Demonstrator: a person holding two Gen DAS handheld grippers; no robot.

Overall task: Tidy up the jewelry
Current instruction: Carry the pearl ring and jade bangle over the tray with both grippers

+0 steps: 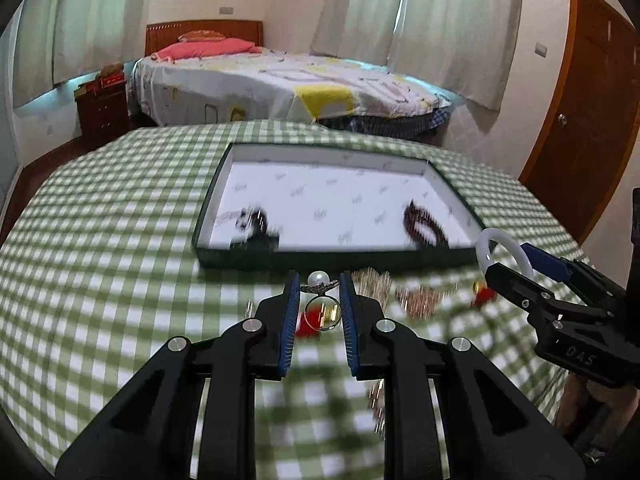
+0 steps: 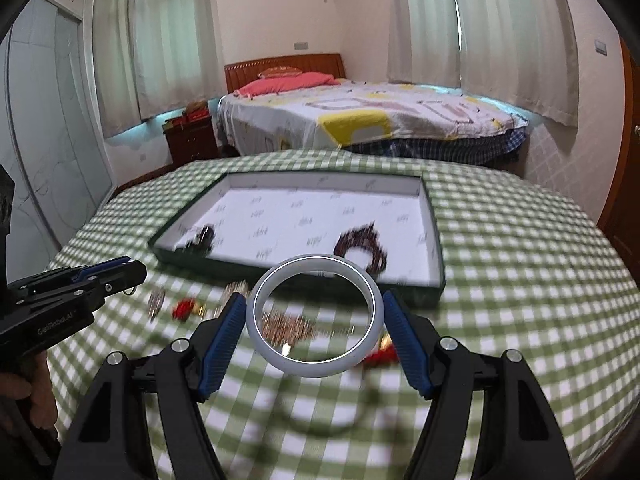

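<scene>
We read "GenRobot.AI" in pale letters on the black side of the left gripper (image 2: 120, 274), low at the left of the right wrist view. On the right gripper (image 1: 510, 258), seen from the left wrist, stand the letters "DAS". The box (image 1: 256, 258) beyond it has a white lining with a repeated small printed mark, too blurred to read.

Green-and-white checked cloth (image 2: 520, 280) on the counter; dark green tray (image 1: 332, 261) lined white; pale white bangle (image 2: 316, 364); blue-padded black tongs (image 1: 320, 284).
</scene>
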